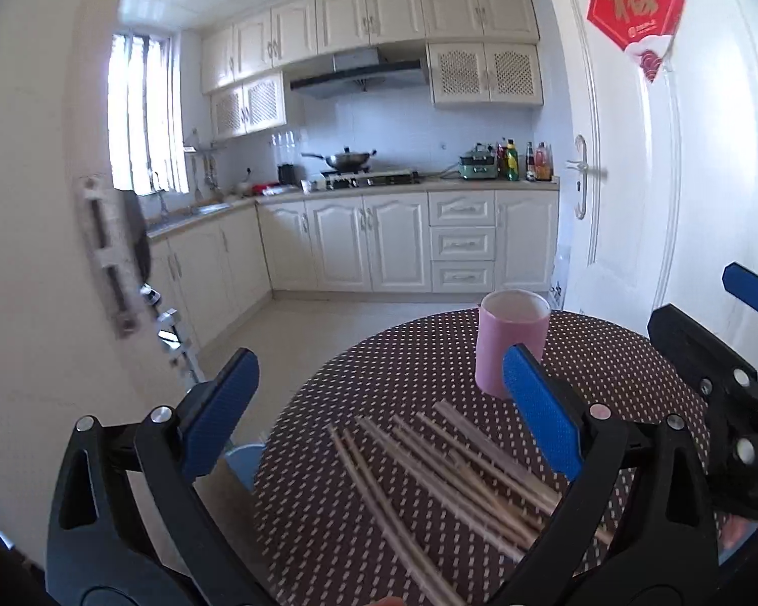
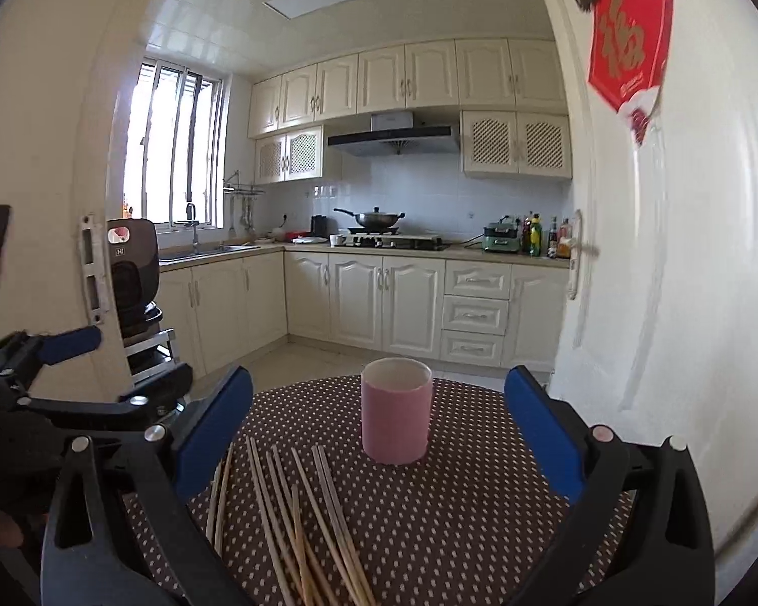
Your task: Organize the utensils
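Note:
Several wooden chopsticks [image 1: 444, 474] lie loose on a round table with a brown dotted cloth [image 1: 379, 368]. Behind them stands a pink cup [image 1: 511, 341], upright and empty as far as I can see. My left gripper [image 1: 379, 394] hovers open above the chopsticks, nothing between its blue pads. In the right wrist view the chopsticks [image 2: 298, 515] lie at lower left of the pink cup [image 2: 396, 411]. My right gripper [image 2: 379, 419] is open too, its pads either side of the cup but nearer the camera. Each gripper shows at the edge of the other's view.
The table cloth [image 2: 455, 505] ends in a round edge with kitchen floor beyond. A white door [image 2: 657, 252] stands close on the right. A black appliance on a metal rack [image 2: 136, 293] is at the left. Cabinets and a stove line the far wall.

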{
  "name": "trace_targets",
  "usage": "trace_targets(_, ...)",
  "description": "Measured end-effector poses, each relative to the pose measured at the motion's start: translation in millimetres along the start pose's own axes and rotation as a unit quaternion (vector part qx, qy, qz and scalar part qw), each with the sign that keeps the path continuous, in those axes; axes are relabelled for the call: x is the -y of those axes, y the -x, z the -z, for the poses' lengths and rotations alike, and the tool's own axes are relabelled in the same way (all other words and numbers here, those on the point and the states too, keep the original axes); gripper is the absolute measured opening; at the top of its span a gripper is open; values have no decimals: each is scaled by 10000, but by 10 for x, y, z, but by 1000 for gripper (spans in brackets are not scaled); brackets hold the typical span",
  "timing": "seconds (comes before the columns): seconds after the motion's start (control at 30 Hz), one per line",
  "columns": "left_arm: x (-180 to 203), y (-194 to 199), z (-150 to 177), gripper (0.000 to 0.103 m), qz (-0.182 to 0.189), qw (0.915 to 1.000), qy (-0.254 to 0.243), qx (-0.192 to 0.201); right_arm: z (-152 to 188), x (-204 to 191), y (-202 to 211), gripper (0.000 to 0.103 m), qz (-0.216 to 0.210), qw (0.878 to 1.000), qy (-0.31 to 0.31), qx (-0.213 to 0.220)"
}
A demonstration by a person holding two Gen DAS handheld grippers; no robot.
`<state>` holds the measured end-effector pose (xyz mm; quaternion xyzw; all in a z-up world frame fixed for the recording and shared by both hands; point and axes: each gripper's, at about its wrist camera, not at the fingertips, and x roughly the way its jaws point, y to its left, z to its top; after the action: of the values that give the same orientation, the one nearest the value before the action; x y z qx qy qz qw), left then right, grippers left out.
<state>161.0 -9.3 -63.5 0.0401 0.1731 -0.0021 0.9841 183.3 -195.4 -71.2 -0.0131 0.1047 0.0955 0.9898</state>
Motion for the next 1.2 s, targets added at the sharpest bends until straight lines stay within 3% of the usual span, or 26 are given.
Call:
trace_targets(0.13, 0, -265, -183, 95, 68, 9997, 48, -220, -113, 54, -240, 96, 101, 9998, -45, -140)
trace_targets(0.3, 7, -425, -562, 95, -60, 9937, 12, -1120, -425, 139, -436, 96, 56, 9952, -237, -953)
trace_targets(0.57, -142, -62, -1249, 95, -134, 9824, 157, -1858, -1273, 148, -278, 96, -145, 9801, -373, -1943)
trace_targets(0.73, -210, 60, -1489, 95, -58, 9775, 224, -2097, -1561, 140, -179, 96, -185, 9780, -221, -2066)
trace_targets(0.9, -267, 223, -1655, 95, -135, 9827, 296, -1824, -1686, 125, -121, 96, -222, 9796, -186, -1986)
trace_targets(1.2, -308, 325, -1835, 95, 93, 9881, 192, -1524, -1855, 63, -35, 96, -191, 9842, -70, -1760)
